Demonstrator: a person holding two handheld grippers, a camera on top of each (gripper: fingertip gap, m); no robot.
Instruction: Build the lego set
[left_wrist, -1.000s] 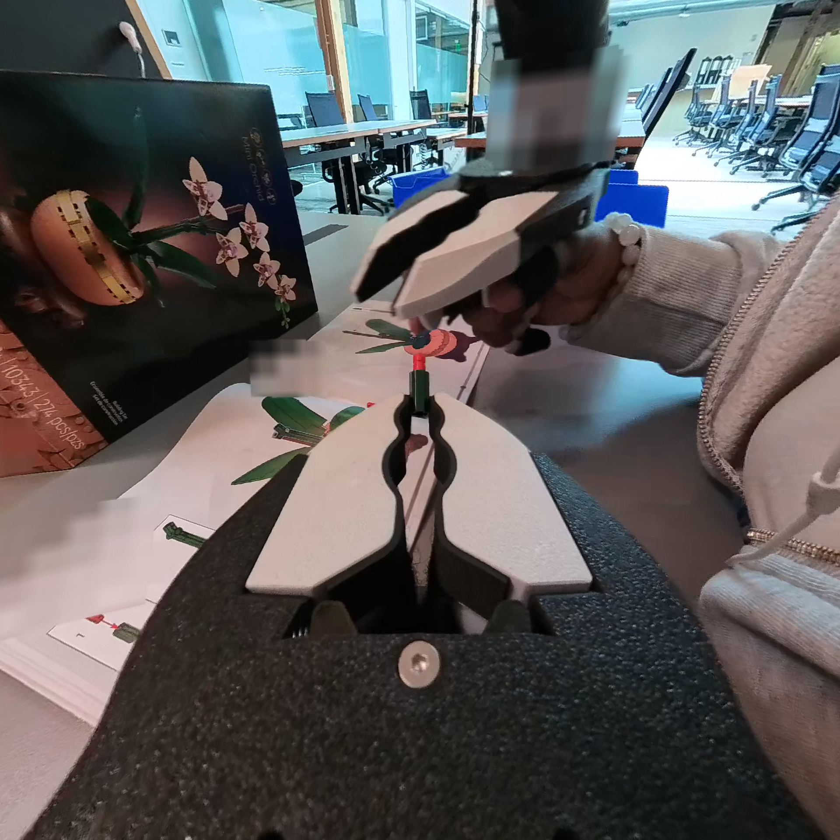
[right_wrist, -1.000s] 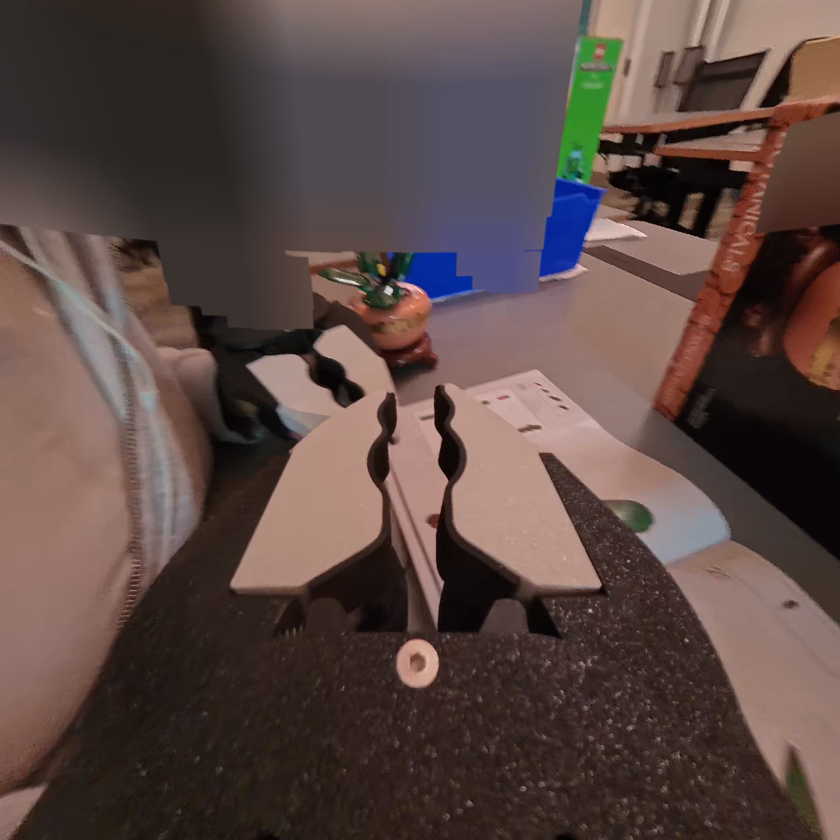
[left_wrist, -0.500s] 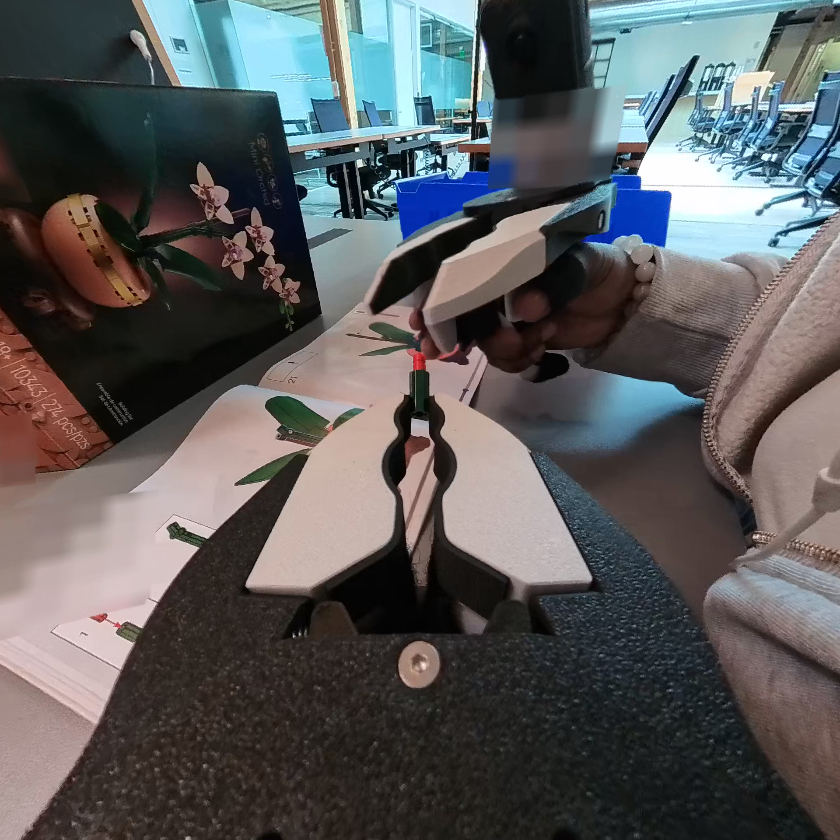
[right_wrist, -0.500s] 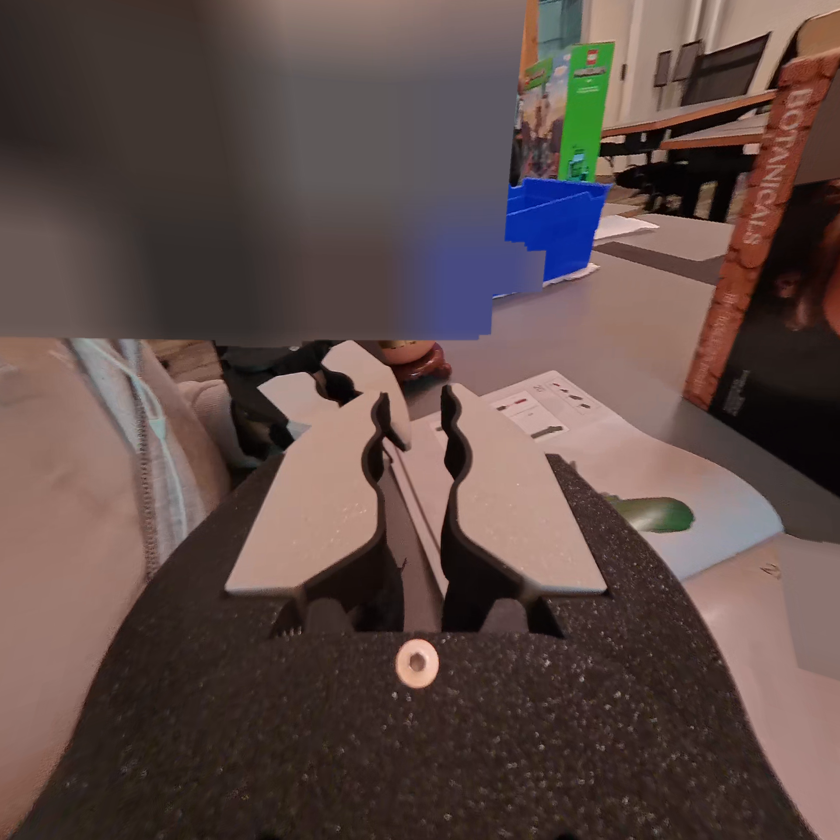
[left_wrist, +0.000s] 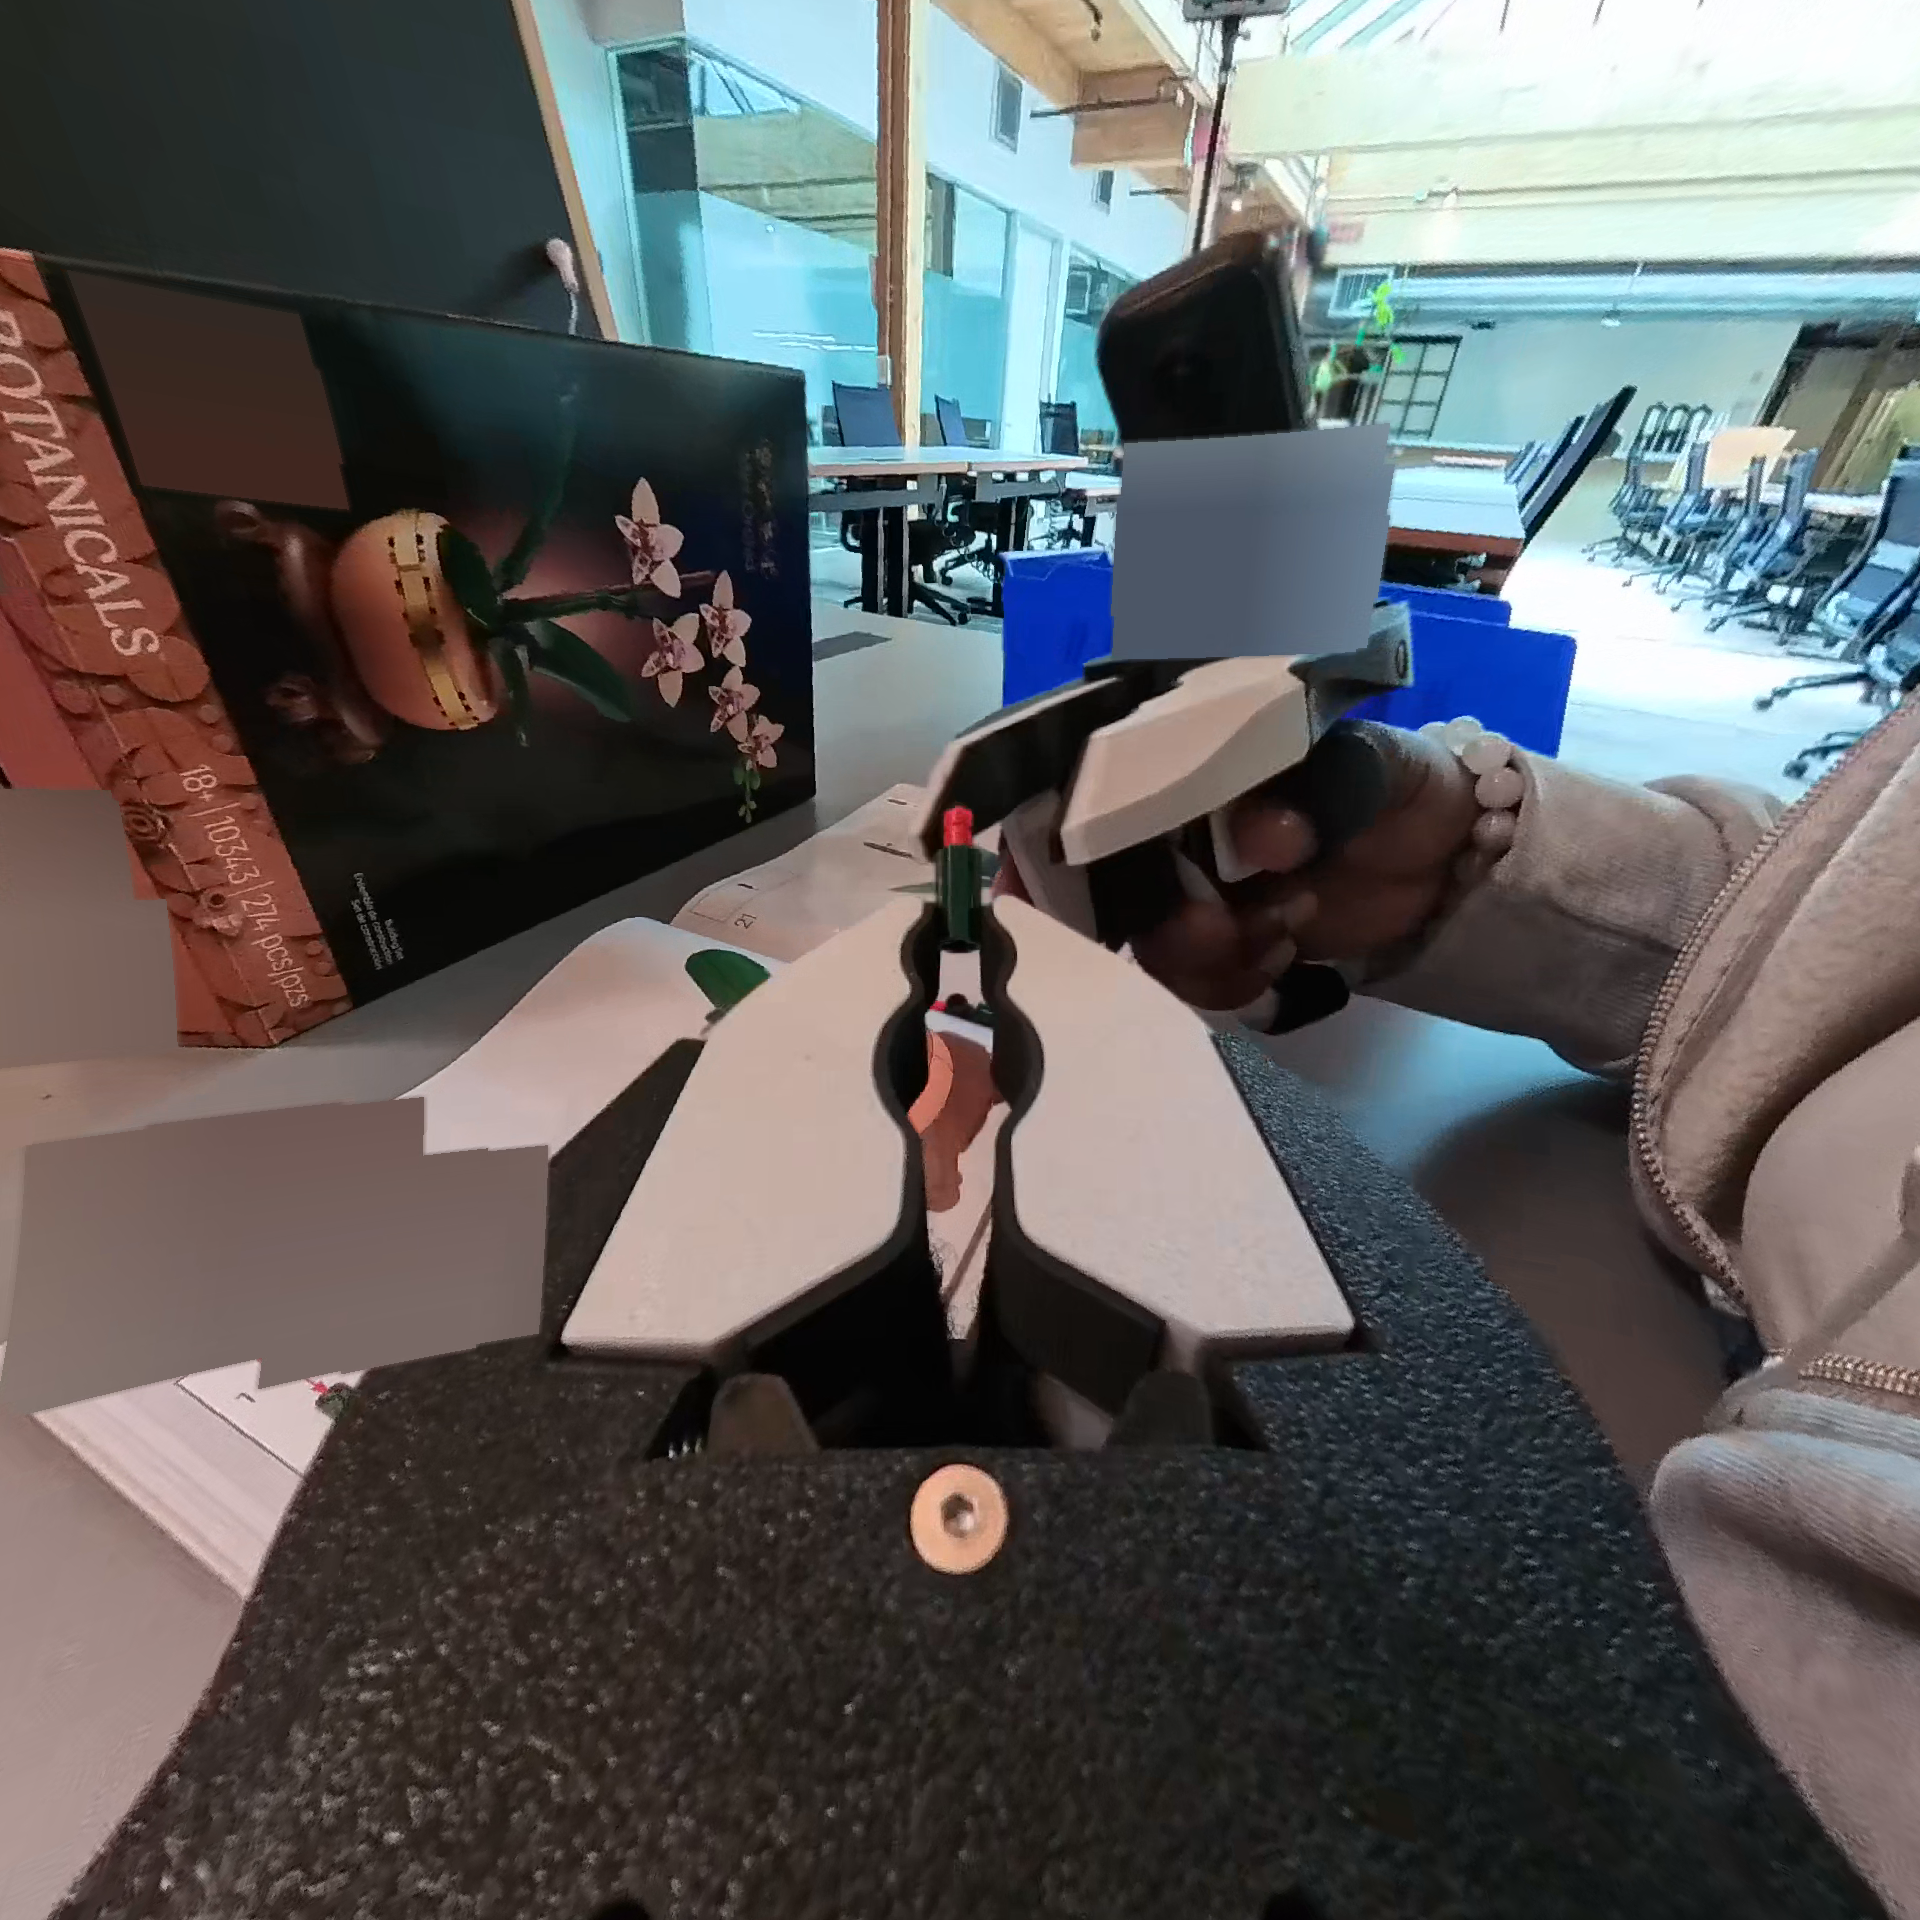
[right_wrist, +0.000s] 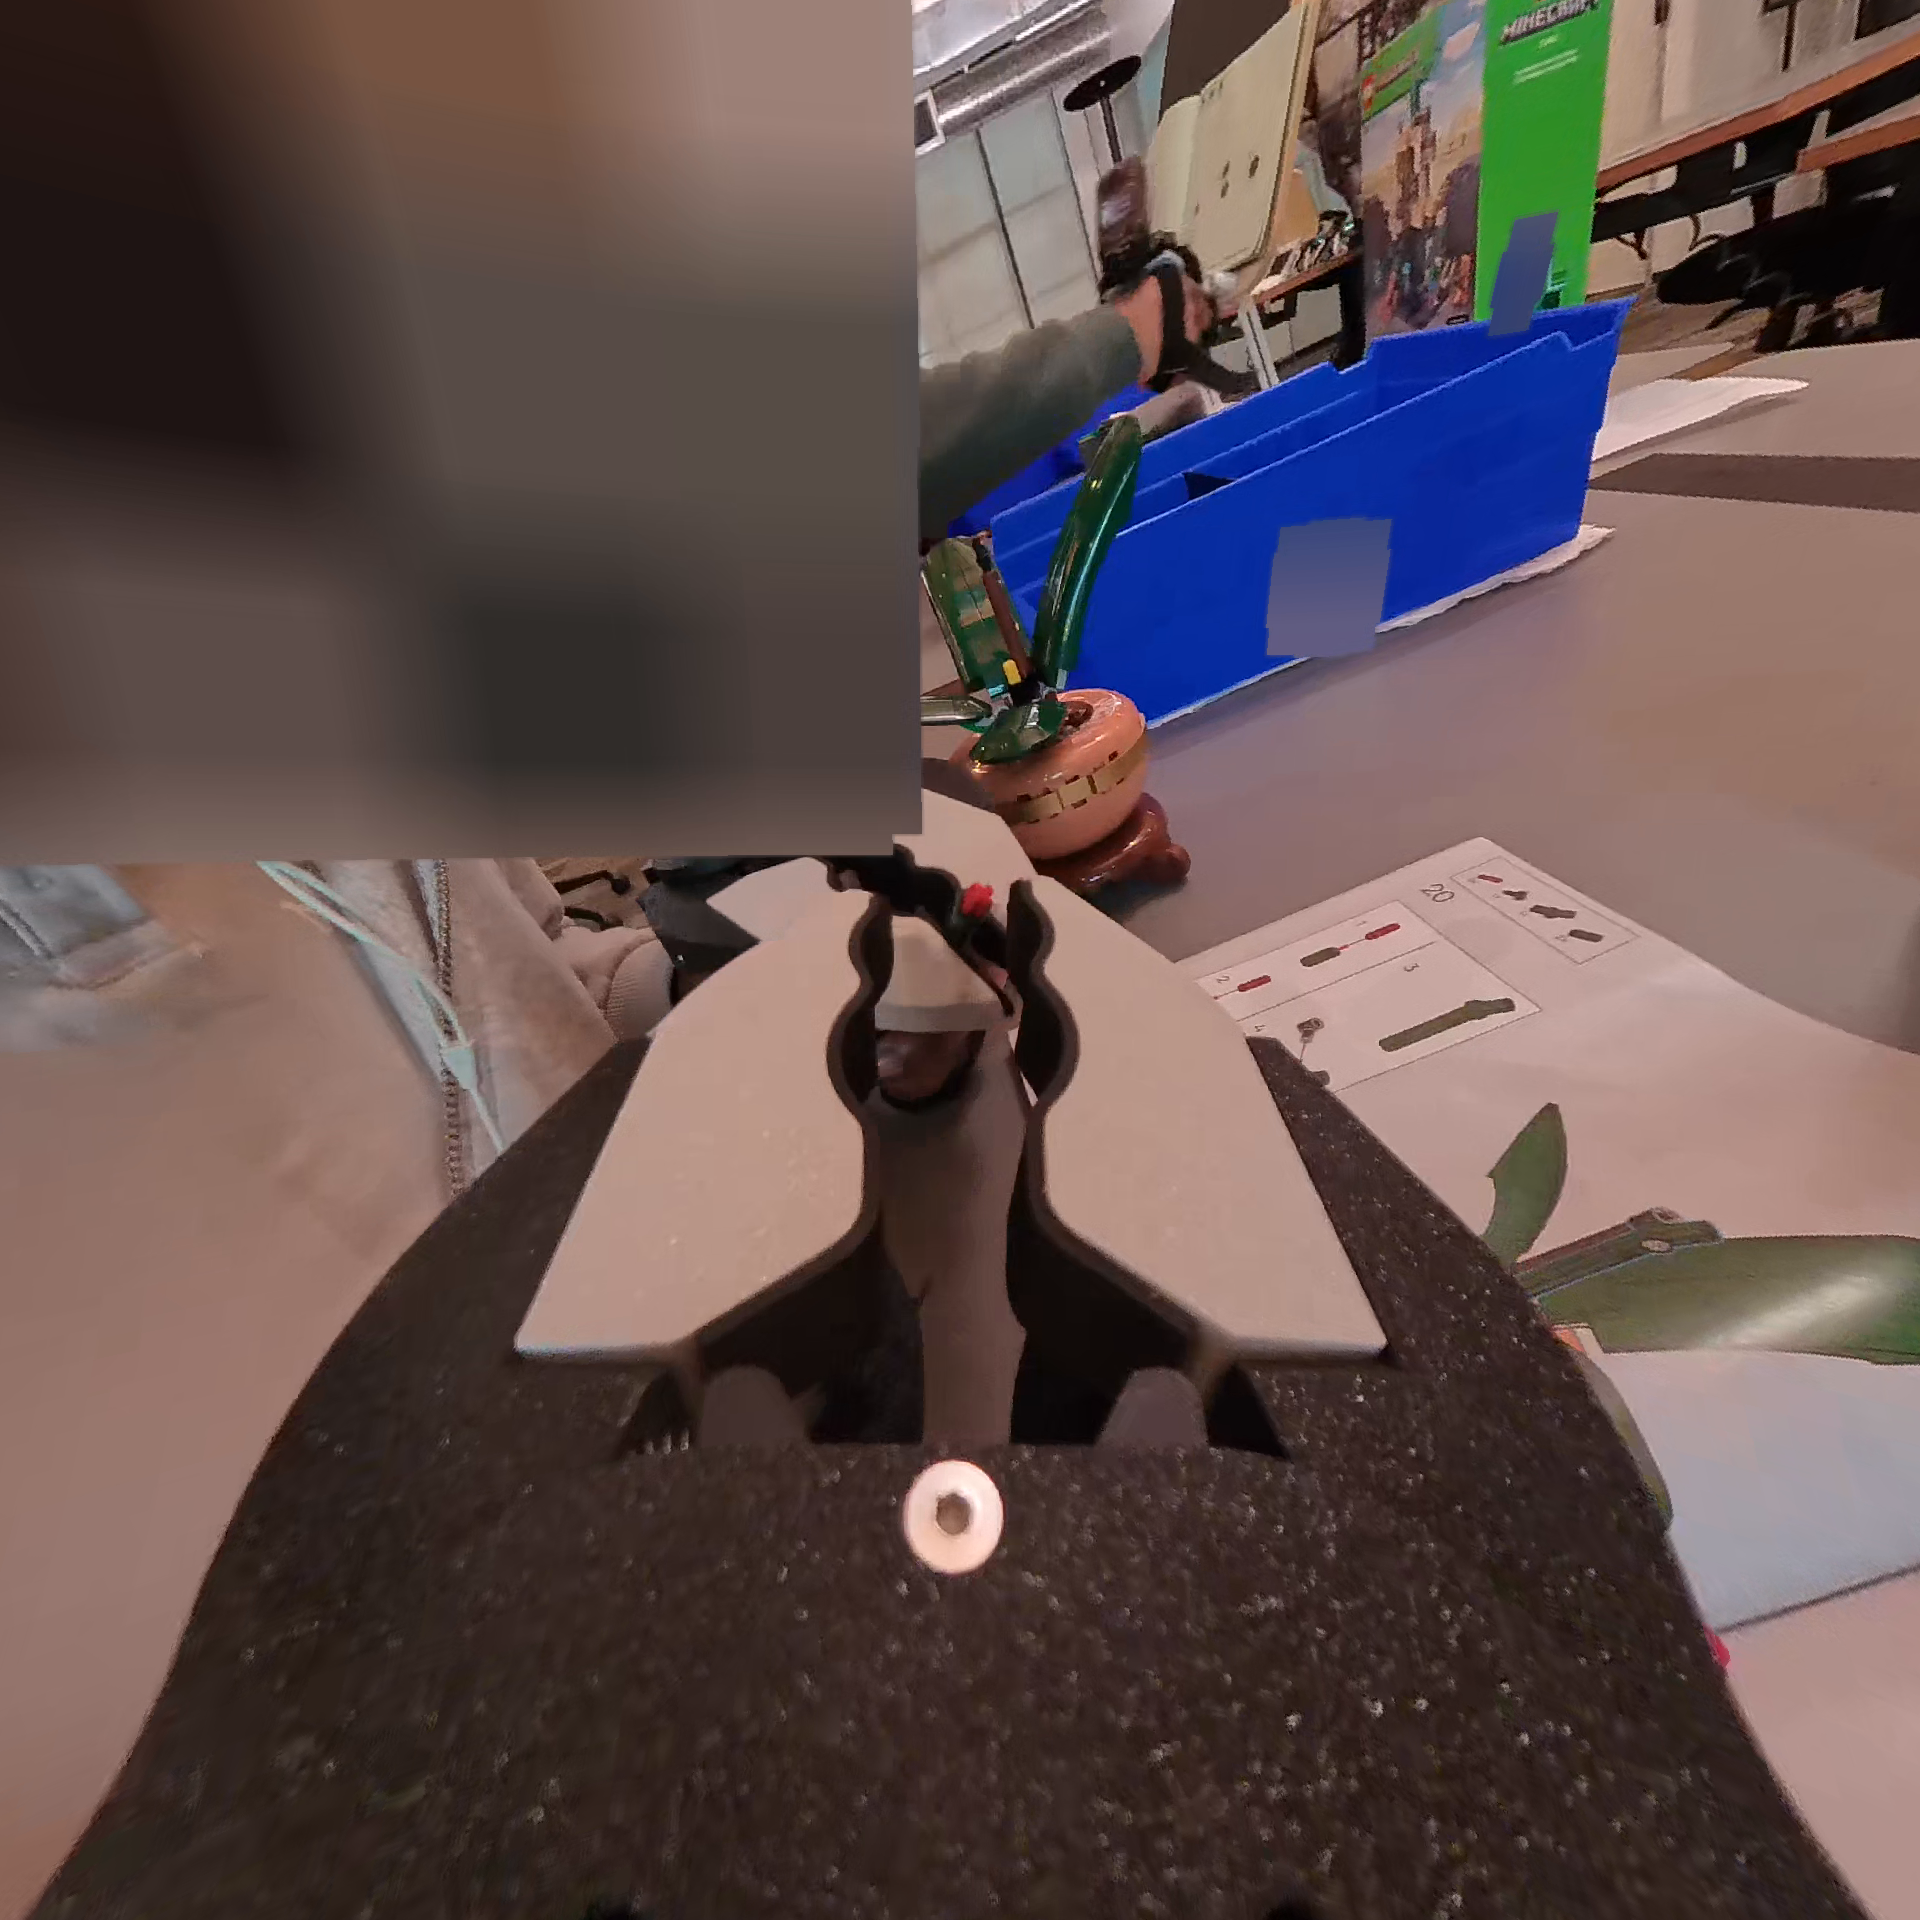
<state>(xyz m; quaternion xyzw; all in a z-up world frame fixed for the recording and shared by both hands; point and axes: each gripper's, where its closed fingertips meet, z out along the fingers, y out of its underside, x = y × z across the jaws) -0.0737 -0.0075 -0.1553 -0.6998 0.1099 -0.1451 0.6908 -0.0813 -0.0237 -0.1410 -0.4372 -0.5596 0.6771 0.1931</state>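
My left gripper (left_wrist: 958, 920) is shut on a small dark green stem piece (left_wrist: 958, 883) with a red pin (left_wrist: 956, 826) on top, held upright above the table. My right gripper (left_wrist: 1003, 831) comes in from the right, open, with its fingertips right at the red pin. In the right wrist view the right gripper (right_wrist: 948, 909) is open, and the red pin (right_wrist: 977, 899) and a left finger (right_wrist: 935, 987) show between its tips. The built tan pot with green leaves (right_wrist: 1070, 790) stands on the table behind them.
The open instruction booklet (right_wrist: 1455, 987) lies under and beside both grippers; it also shows in the left wrist view (left_wrist: 582, 997). The dark set box (left_wrist: 416, 623) stands at the left. A blue bin (right_wrist: 1351, 499) sits behind the pot. A person's sleeve (left_wrist: 1621, 914) is at the right. The tips of both grippers are at nearly the same place.
The right gripper has closed in on the left one, and its tips now reach the red pin. The left gripper has kept its hold on the stem piece.
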